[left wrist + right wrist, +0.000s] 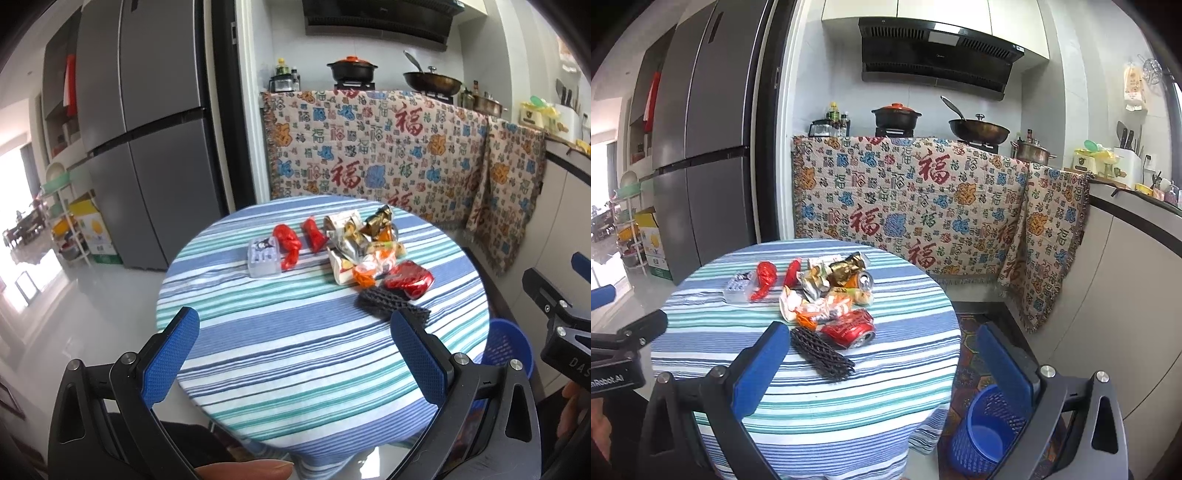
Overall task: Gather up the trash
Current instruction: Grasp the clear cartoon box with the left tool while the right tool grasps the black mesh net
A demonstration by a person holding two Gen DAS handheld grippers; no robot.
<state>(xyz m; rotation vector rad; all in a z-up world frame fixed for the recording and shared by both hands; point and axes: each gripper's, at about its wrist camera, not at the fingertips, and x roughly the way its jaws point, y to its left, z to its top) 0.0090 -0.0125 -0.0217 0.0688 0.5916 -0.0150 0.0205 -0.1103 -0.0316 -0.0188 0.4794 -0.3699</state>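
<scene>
Both grippers are hovering over the near side of the round striped table (280,332), empty – left gripper (295,350) and right gripper (882,365) each have their blue pads spread wide apart. The trash sits toward the far side: a crushed red can (851,328), a black mesh strip (822,354) just beside it, crumpled snack wrappers (820,291), and a clear plastic box (263,256). The blue mesh bin (988,432) stands on the floor right of the table.
</scene>
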